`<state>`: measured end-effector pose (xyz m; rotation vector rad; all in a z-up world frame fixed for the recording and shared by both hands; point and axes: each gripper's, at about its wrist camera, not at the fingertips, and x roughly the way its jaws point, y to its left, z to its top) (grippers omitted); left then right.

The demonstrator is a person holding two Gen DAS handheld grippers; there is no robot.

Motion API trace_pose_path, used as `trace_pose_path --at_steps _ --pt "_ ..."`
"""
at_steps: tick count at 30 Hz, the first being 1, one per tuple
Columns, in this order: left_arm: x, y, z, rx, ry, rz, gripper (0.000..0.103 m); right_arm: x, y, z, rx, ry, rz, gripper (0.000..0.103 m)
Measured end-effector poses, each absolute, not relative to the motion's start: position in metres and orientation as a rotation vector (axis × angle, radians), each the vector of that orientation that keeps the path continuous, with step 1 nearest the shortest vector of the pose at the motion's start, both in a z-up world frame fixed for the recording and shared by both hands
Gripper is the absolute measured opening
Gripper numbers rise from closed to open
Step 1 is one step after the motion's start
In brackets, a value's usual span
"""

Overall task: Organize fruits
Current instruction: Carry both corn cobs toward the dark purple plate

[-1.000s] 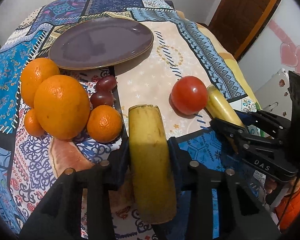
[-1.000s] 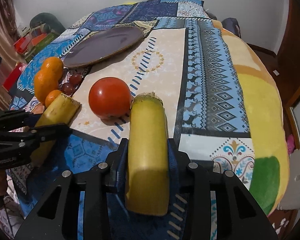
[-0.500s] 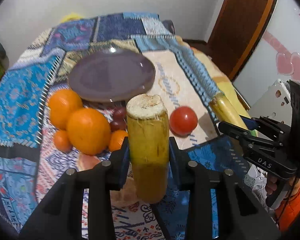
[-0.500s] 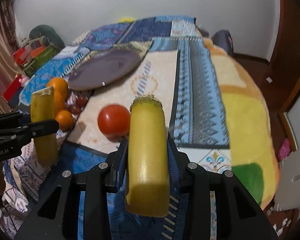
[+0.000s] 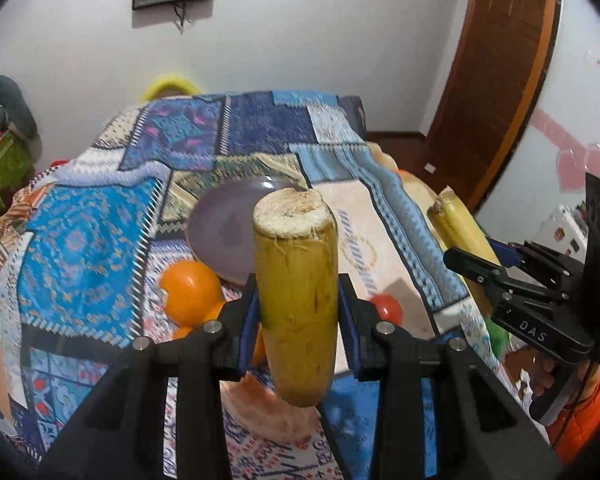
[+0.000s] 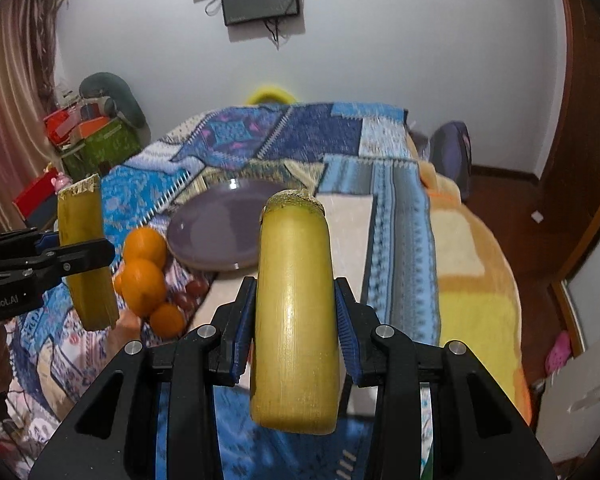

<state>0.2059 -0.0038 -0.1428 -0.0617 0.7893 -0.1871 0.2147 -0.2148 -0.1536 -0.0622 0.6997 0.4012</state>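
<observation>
Left wrist view: cane piece (image 5: 296,300) hides most oranges (image 5: 190,292)

Yellow cane pieces (image 5: 296,304); purple plate (image 6: 216,236); blue patchwork blanket (image 5: 80,248).

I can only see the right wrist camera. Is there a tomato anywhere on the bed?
Observer: Yes. The left wrist camera shows a tomato on the blanket, apart from the oranges. In your view the yellow stalk piece covers that spot.
Operator: Does my right gripper have any writing on it?
Observer: Yes. Seen from the left wrist camera, the right gripper has DAS printed on its side.
</observation>
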Motion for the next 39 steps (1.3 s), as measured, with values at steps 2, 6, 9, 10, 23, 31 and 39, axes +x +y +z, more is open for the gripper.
trace_pose_path --at_steps 2,6,9,10,23,31,39 --pt "0.211 0.003 -0.138 -0.069 0.773 -0.171 0.036 0.220 -0.211 -0.149 -0.069 0.684 0.405 0.035" --pt "0.225 0.013 -0.133 -0.082 0.755 -0.151 0.036 0.230 -0.203 -0.144 -0.081 0.658 0.416 0.035" --pt "0.237 0.021 -0.131 -0.088 0.742 -0.136 0.036 0.239 -0.196 -0.140 -0.093 0.641 0.423 0.035" --pt "0.241 0.023 -0.131 -0.090 0.741 -0.134 0.036 0.244 -0.193 -0.139 -0.097 0.636 0.425 0.035" --pt "0.300 0.039 -0.155 -0.093 0.785 -0.108 0.036 0.303 -0.164 -0.149 -0.137 0.646 0.448 0.035" --pt "0.333 0.045 -0.180 -0.104 0.844 -0.116 0.036 0.337 -0.151 -0.170 -0.161 0.712 0.461 0.035" --pt "0.363 0.055 -0.207 -0.155 0.935 -0.141 0.036 0.363 -0.138 -0.195 -0.189 0.806 0.491 0.035"
